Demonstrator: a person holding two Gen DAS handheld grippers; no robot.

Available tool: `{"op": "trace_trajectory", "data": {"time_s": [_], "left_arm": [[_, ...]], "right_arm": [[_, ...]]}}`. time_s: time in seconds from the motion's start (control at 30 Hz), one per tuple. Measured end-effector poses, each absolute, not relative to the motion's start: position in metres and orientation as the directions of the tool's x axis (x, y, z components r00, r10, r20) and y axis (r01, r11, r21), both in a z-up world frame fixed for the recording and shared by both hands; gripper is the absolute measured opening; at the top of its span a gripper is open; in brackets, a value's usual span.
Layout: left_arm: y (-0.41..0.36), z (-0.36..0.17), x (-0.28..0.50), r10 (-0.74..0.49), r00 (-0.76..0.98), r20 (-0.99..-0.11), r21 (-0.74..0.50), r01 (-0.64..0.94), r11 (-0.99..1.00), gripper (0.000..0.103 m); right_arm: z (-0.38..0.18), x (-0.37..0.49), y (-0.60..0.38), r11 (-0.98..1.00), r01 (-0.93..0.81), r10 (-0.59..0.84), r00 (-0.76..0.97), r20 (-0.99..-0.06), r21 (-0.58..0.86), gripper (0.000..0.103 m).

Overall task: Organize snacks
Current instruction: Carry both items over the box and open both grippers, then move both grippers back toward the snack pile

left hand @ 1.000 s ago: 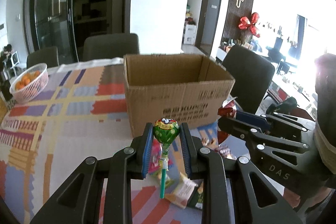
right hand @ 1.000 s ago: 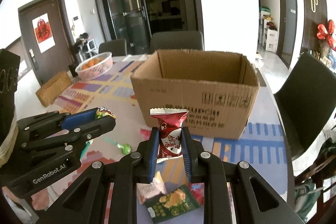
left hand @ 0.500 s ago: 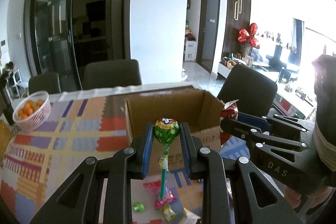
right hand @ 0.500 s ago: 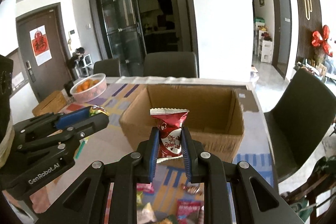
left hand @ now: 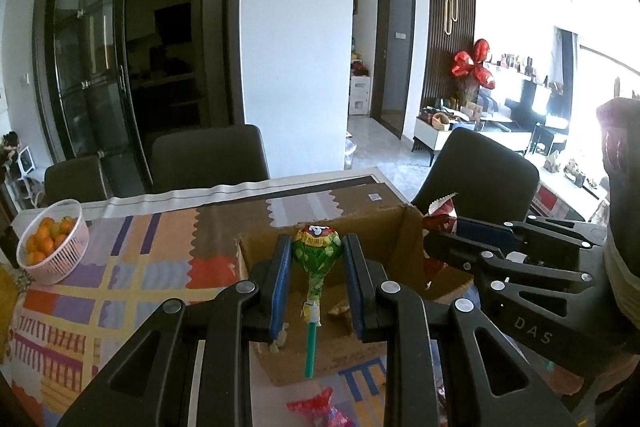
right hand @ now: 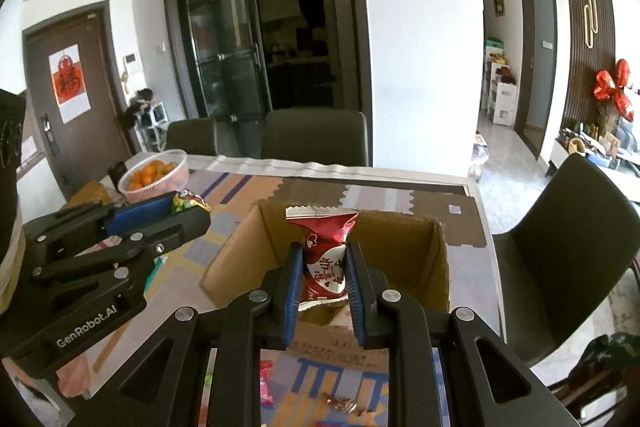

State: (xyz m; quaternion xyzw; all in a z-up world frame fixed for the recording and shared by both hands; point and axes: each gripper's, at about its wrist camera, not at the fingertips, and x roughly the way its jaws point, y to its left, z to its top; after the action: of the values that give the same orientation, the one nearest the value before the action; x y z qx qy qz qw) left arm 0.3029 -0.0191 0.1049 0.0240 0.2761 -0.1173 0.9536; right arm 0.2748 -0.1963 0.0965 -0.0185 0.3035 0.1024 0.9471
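Left gripper [left hand: 316,281]: pinching the round head of a green foil-wrapped lollipop [left hand: 317,254]; its green stick hangs toward 6 o'clock.
Right gripper [right hand: 323,279]: pressed on a red-and-white crimped snack packet [right hand: 323,263], held upright.
Key relation: the open brown cardboard box [right hand: 438,267] lies at 12 o'clock of both tools, just below the held snacks; the right gripper looks nearer the middle of the opening, the left nearer the box's left wall.
Likely next: release over the opening.
Surface: table under a patchwork-coloured cloth [left hand: 120,267]; loose sweets at 6 o'clock; white mesh basket of oranges [left hand: 54,245] at 9 o'clock.
Room: dark dining chairs, glass doors behind.
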Motion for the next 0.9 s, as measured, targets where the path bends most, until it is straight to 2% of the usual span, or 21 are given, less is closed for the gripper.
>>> {"op": "trace_trajectory", "data": {"time_s": [0.3,0.43,0.47,0.5,0.57,0.63,0.83,0.9], "left_arm": [[-0.016,0.079,0.351,-0.233,0.738,-0.634,-0.084,0.234,0.969,0.026],[-0.019,0.067,0.361,-0.210,0.710,-0.672,-0.071,0.221,0.973,0.026],[-0.020,0.065,0.362,-0.203,0.707,-0.677,-0.064,0.218,0.974,0.029],[-0.020,0.064,0.362,-0.196,0.705,-0.681,-0.059,0.215,0.975,0.037],[-0.019,0.065,0.357,-0.183,0.716,-0.674,-0.046,0.206,0.978,0.047],[-0.018,0.066,0.351,-0.163,0.725,-0.670,-0.027,0.195,0.980,0.050],[-0.011,0.072,0.324,-0.137,0.740,-0.659,-0.020,0.164,0.986,0.055],[-0.011,0.074,0.315,-0.144,0.739,-0.659,-0.019,0.176,0.984,0.055]], "right_arm": [[0.080,0.318,-0.202,0.985,-0.167,0.107,0.747,-0.656,-0.029,0.022],[0.070,0.330,-0.202,0.986,-0.163,0.095,0.722,-0.686,-0.035,0.022],[0.068,0.332,-0.202,0.986,-0.161,0.093,0.714,-0.694,-0.034,0.022],[0.066,0.333,-0.203,0.986,-0.162,0.089,0.707,-0.701,-0.038,0.022],[0.062,0.336,-0.203,0.987,-0.157,0.078,0.702,-0.708,-0.047,0.028],[0.060,0.334,-0.205,0.988,-0.145,0.072,0.701,-0.710,-0.043,0.047],[0.067,0.309,-0.208,0.991,-0.124,0.060,0.739,-0.672,-0.048,0.048],[0.070,0.299,-0.208,0.991,-0.123,0.061,0.752,-0.656,-0.048,0.051]]}}
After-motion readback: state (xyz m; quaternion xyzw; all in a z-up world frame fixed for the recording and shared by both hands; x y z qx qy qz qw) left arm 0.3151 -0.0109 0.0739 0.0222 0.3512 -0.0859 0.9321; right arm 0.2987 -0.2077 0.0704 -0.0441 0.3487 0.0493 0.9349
